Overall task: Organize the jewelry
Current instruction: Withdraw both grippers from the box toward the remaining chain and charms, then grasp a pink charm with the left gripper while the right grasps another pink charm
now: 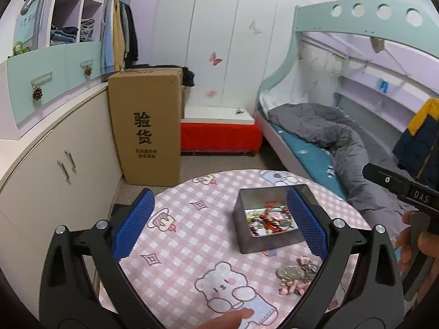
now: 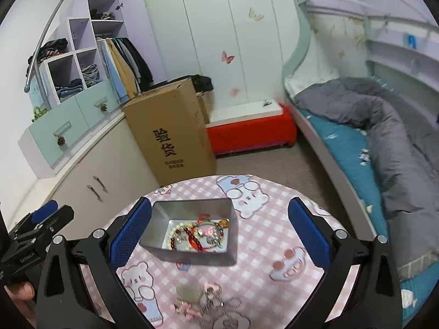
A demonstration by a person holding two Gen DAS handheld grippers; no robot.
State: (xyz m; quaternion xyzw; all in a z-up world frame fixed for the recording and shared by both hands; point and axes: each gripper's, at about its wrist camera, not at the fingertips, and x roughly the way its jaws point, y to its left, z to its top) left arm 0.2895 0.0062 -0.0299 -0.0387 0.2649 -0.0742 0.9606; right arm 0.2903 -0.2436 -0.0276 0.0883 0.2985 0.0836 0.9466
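Beside metal tin [image 2: 189,235], loose jewelry [image 2: 203,301]

White wardrobe doors [image 1: 219,41], teal bunk bed [image 1: 343,126], cardboard box [image 1: 145,126], beige floor [image 2: 274,161].

We hold the left tool [image 1: 219,223] and the right tool [image 2: 219,231] side by side, both level, each with blue pads spread wide, gripping nothing.
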